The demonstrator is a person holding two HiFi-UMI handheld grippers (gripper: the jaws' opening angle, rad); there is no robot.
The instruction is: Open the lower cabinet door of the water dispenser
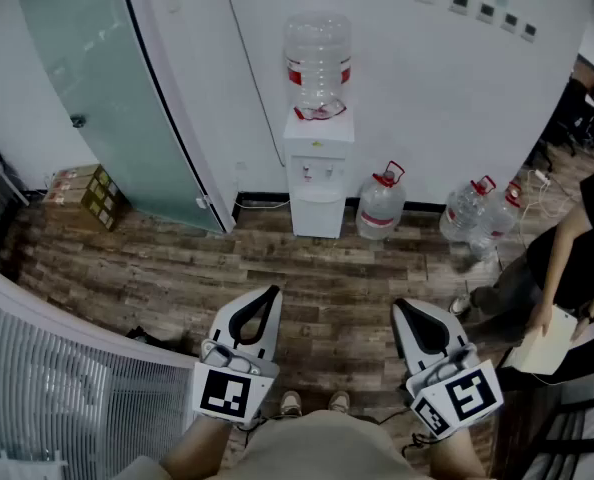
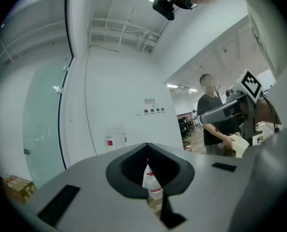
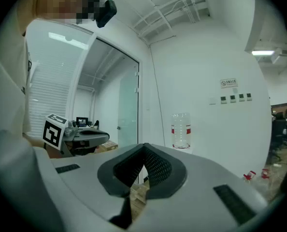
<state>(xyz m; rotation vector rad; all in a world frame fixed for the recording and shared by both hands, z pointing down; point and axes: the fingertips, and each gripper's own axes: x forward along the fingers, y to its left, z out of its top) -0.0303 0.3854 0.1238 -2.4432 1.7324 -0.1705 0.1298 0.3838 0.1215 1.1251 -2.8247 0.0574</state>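
The white water dispenser stands against the far wall with a clear bottle on top; its lower cabinet door looks closed. My left gripper and right gripper are held side by side over the wooden floor, well short of the dispenser, both pointing at it. Each has its jaws together with nothing between them. In the left gripper view the shut left gripper hides the dispenser's body; only the top bottle shows. The right gripper view shows the same bottle.
Three water bottles stand on the floor right of the dispenser. A person with papers is at the right. A frosted glass door and cardboard boxes are at the left, a white slatted panel beside me.
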